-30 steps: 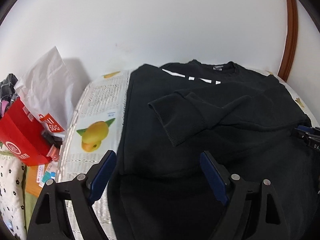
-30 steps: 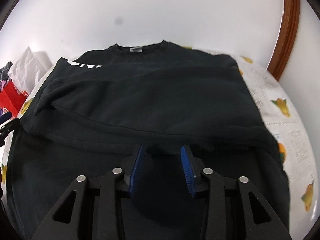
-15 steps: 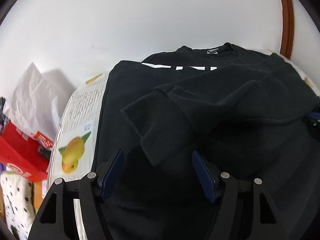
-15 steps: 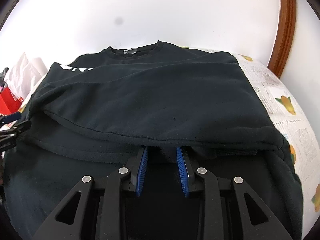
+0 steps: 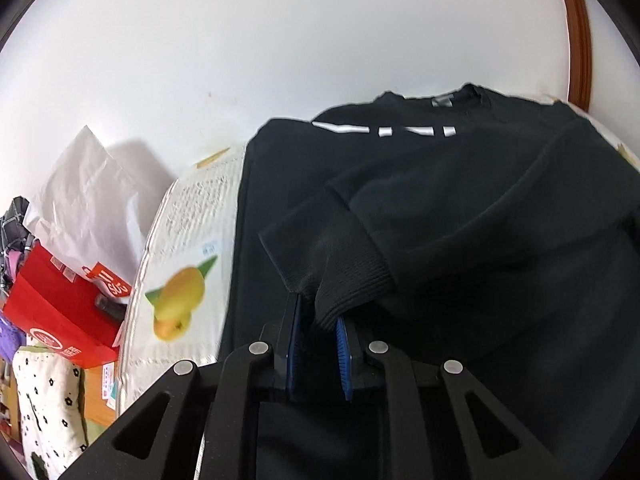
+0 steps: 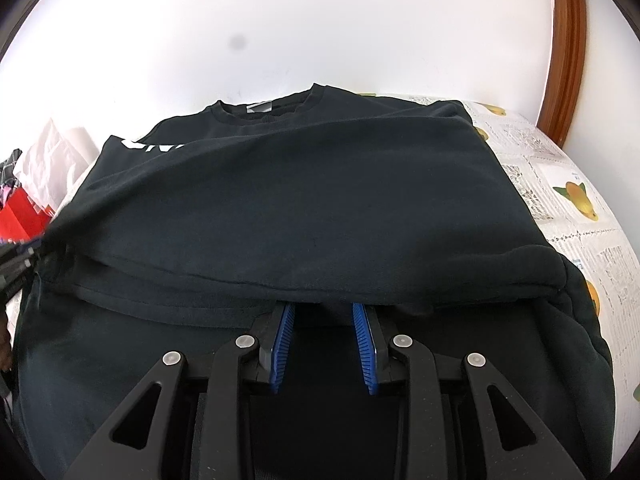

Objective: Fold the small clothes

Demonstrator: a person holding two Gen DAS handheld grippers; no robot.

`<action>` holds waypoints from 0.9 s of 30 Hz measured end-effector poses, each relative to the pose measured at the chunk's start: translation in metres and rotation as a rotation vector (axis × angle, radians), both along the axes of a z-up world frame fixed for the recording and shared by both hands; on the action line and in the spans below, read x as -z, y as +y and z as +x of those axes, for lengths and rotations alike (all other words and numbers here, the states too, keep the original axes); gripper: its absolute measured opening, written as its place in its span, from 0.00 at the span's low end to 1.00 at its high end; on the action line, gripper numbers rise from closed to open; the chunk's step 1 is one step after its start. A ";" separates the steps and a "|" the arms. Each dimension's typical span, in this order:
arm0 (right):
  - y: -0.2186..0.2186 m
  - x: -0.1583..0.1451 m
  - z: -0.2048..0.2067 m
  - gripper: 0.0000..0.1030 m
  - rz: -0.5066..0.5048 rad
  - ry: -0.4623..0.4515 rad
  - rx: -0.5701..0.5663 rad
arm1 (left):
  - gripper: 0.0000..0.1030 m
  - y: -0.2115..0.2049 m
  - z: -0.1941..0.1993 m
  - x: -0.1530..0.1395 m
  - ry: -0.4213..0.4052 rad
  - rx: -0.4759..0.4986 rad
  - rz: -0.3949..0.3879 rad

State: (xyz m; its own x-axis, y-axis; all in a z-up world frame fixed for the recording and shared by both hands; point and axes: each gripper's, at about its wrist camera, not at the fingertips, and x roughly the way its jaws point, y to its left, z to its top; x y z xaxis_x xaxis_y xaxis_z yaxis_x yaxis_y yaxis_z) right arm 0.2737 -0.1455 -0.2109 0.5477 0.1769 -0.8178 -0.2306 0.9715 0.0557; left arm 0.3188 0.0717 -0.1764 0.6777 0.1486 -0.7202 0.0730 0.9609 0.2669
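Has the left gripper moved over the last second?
Yes. The left gripper moved toward the sweatshirt's collar, its jaws just closing onto the sleeve cuff.

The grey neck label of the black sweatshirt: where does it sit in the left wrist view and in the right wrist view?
Left wrist view: the grey neck label sits upper right, inside the collar, above the white lettering.
Right wrist view: the label sits upper centre-left, inside the collar, right of the lettering.
Shared landmark: the brown wooden frame along the right edge of both views.

right tongs (image 6: pixel 323 310) tips under sweatshirt (image 6: pixel 304 184)
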 end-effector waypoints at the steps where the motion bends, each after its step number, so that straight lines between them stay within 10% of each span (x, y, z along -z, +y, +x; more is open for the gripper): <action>1: -0.002 0.000 0.000 0.28 0.008 0.002 -0.002 | 0.18 -0.001 -0.001 0.002 0.006 -0.005 0.005; 7: -0.021 -0.010 -0.008 0.30 0.095 0.014 -0.026 | 0.23 0.009 -0.011 0.000 0.053 -0.028 -0.083; 13: -0.052 -0.047 -0.028 0.39 0.081 -0.067 0.025 | 0.59 0.026 -0.032 -0.004 0.048 -0.058 -0.167; 27: -0.124 -0.066 -0.110 0.54 -0.128 -0.102 0.195 | 0.59 0.025 -0.099 -0.024 -0.003 -0.070 -0.254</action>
State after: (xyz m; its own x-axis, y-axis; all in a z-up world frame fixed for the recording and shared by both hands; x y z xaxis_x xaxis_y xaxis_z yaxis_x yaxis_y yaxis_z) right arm 0.1638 -0.2695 -0.1452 0.6423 -0.0420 -0.7653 -0.0359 0.9958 -0.0847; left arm 0.2202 0.0962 -0.1522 0.6740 0.0100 -0.7387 0.0036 0.9999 0.0168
